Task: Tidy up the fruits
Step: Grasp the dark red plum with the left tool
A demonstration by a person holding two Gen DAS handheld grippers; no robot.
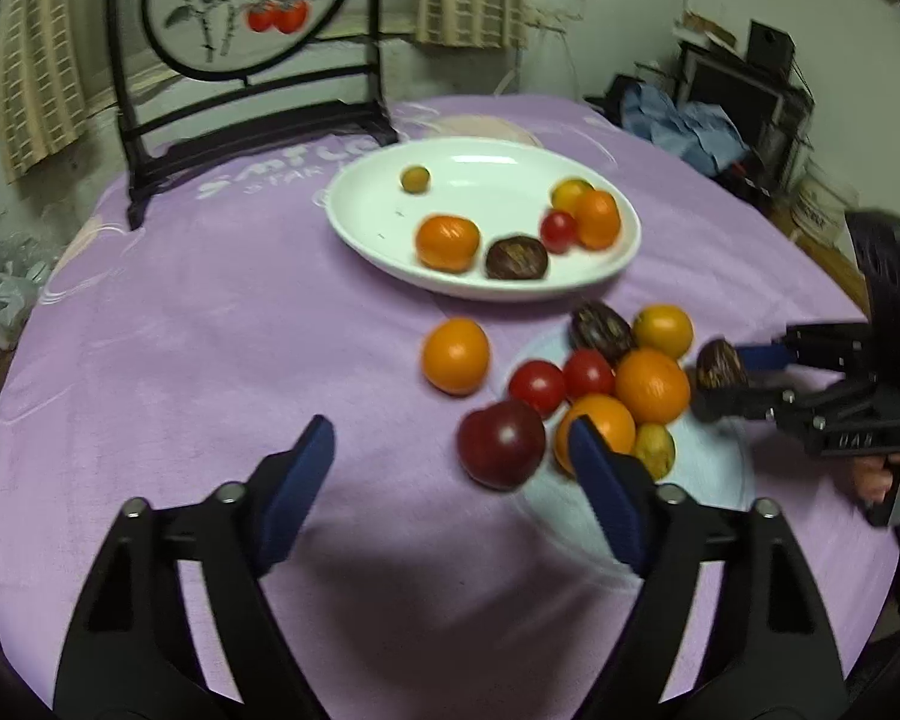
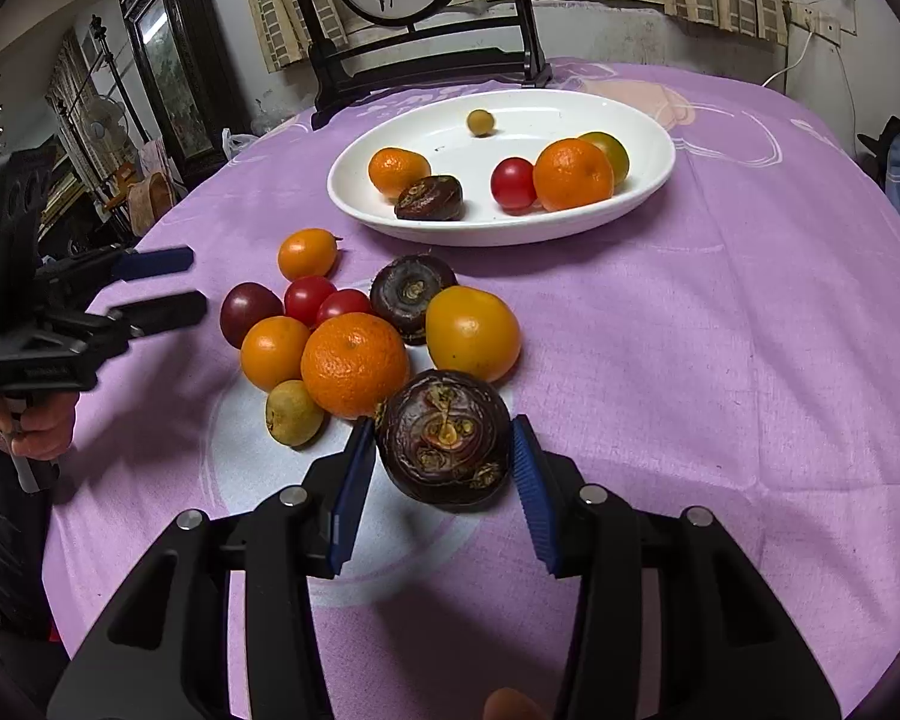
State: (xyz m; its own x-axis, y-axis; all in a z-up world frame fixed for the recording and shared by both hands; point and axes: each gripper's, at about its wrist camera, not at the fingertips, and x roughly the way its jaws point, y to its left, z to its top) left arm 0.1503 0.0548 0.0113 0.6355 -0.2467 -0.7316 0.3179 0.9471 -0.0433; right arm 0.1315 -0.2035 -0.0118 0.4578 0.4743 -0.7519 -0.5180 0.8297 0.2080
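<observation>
Your right gripper clamps a dark chestnut — your left gripper hangs wide apart, empty, above the cloth.

my right gripper is pointed forward and a bit down, blue pads on either side of a dark water chestnut, and from my left wrist cam it sits pinched between the tips, so it's clamped on it. you can just see a bit of my fingertip at the bottom edge of the right cam. my left gripper is spread wide with nothing between the pads, hovering low. my left hand is wrapped round its handle, and my right hand grips the trigger handle on the other one.
</observation>
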